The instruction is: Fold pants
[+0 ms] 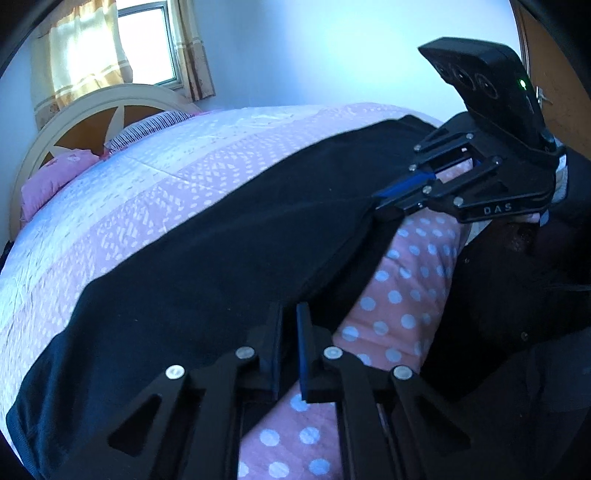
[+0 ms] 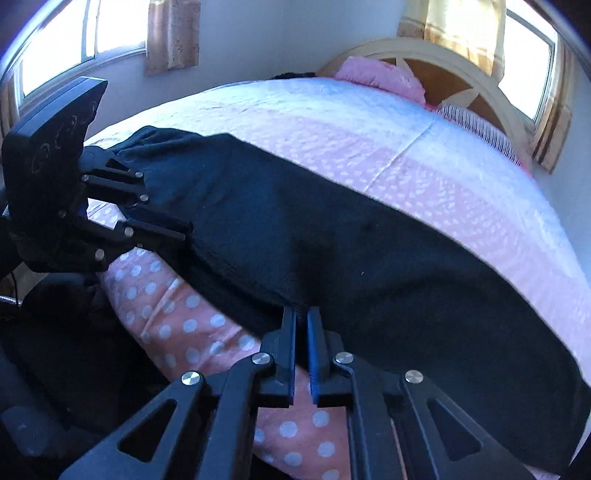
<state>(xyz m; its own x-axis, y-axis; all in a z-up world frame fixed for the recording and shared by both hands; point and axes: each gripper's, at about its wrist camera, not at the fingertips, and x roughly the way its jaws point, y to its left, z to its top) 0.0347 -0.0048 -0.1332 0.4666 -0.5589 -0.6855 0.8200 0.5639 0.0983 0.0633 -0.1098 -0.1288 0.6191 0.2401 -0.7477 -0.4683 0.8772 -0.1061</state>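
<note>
Black pants (image 1: 221,240) (image 2: 332,229) lie stretched lengthwise across the pink and white quilt (image 1: 147,177) (image 2: 332,122), along the near side of the bed. My left gripper (image 1: 290,312) (image 2: 181,230) is shut on the near edge of the pants at one end. My right gripper (image 2: 302,314) (image 1: 382,206) is shut on the same near edge further along. Dark cloth fills the narrow gap between each pair of blue-padded fingers. The pants edge hangs slightly over the polka-dot sheet (image 1: 406,280) (image 2: 177,314).
A cream and brown headboard (image 1: 92,110) (image 2: 443,62) with a pink pillow (image 1: 55,177) (image 2: 380,75) stands at the bed's far end. Curtained windows (image 1: 147,40) (image 2: 74,33) are behind. The person's dark clothing (image 1: 517,295) is close by the bedside.
</note>
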